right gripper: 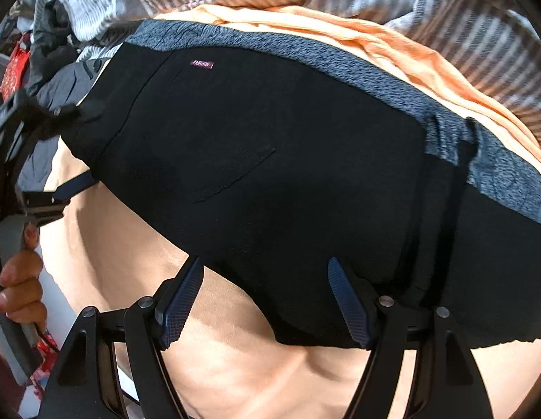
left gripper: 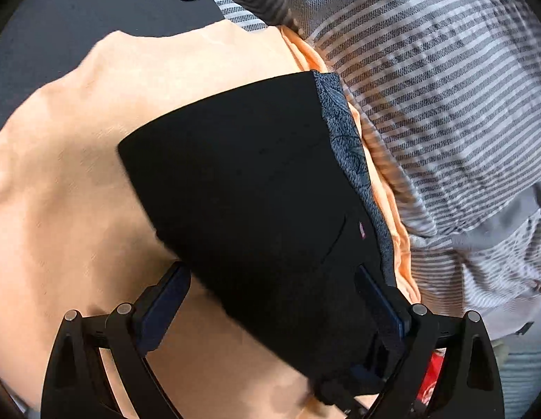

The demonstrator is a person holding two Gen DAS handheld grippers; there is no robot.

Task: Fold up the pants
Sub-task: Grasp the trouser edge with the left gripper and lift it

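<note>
Both tongs, left (left gripper: 270, 300) and right (right gripper: 263, 296), hang wide open and empty over folded black pants (right gripper: 270, 174) lying just ahead on peach cloth (right gripper: 235, 366); pinching one hem edge cleanly should keep layers aligned.

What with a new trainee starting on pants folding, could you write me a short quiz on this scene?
1. True or false: the folded black fabric pants lie on a peach-orange cloth sheet.
2. Which word is printed on the small purple rectangular label on the pants?
3. The right hand-held gripper is: A) shut on the waistband, B) open, C) out of view.

Key: 1 true; 2 FASHION; 3 B.
</note>
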